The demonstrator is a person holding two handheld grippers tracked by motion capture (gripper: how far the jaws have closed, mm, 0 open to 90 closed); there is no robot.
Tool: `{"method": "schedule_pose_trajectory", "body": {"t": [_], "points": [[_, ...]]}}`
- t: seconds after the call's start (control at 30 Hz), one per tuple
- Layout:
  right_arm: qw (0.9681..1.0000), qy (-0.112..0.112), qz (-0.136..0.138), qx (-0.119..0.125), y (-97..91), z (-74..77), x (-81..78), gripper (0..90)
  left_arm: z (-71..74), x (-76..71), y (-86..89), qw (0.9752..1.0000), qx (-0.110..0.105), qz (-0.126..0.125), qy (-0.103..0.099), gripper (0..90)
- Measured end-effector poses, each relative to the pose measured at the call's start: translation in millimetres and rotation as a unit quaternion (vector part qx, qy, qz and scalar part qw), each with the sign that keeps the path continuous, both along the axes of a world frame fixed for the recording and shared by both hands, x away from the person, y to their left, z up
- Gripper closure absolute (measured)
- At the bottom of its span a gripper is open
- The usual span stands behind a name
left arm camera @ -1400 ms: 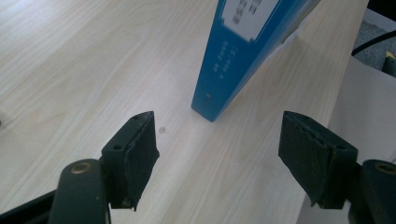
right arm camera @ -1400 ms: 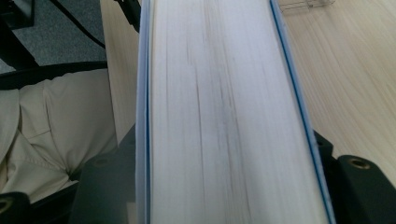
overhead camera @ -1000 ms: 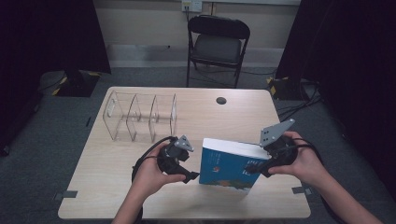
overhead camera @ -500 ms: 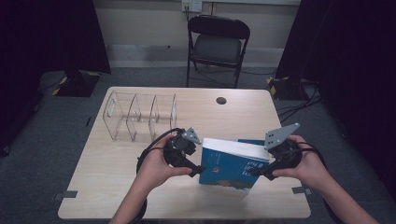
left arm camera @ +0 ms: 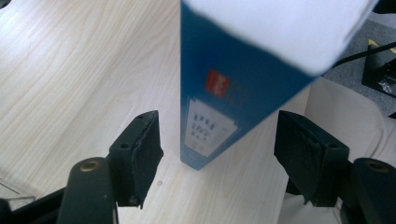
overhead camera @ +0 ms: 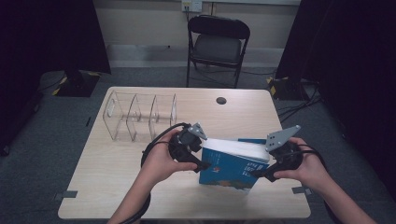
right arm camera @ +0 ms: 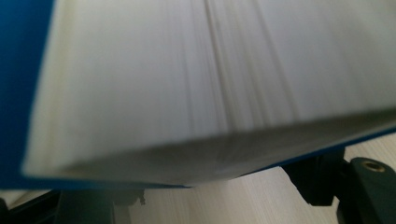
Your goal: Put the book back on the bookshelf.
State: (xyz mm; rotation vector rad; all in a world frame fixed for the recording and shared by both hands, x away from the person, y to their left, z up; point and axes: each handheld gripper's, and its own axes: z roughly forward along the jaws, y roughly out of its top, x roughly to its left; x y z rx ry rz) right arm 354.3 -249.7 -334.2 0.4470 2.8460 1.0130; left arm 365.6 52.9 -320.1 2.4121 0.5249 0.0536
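Observation:
A thick blue book (overhead camera: 231, 170) stands tilted on its lower edge on the wooden table (overhead camera: 116, 186), white page block up. My right gripper (overhead camera: 261, 173) is at its right edge; in the right gripper view the pages (right arm camera: 187, 84) span its jaws, which are shut on the book (right arm camera: 18, 93). My left gripper (overhead camera: 201, 164) is at the book's left end. In the left gripper view the blue spine (left arm camera: 219, 93) stands between the two pads (left arm camera: 144, 149) with a gap on each side. Those jaws have just been closing, and the left gripper (left arm camera: 217, 154) is still open.
A clear plastic organizer (overhead camera: 140, 114) with several upright dividers stands at the back left of the table. A small black disc (overhead camera: 221, 100) lies near the far edge. A black folding chair (overhead camera: 218, 44) stands beyond the table. Bare wood (left arm camera: 70, 70) lies left of the book.
My left gripper has risen and moved right, up to the book's left end. The book stands a little more upright. The right hand has hardly moved.

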Motion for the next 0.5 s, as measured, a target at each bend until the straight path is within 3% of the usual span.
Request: {"method": "schedule_pose_trajectory", "body": {"t": [0.3, 0.5], "points": [[1.0, 0.003, -0.004, 0.008, -5.1, -6.4, -0.9, 30.7, 12.5, 1.6, -12.0, 0.9999, 0.001, -0.012, -0.011, 35.2], [0.9999, 0.007, -0.005, 0.012, -7.2, -11.5, -0.8, 30.5, 17.6, 4.8, -19.2, 0.9997, -0.005, -0.023, -0.008, 38.0]]}}
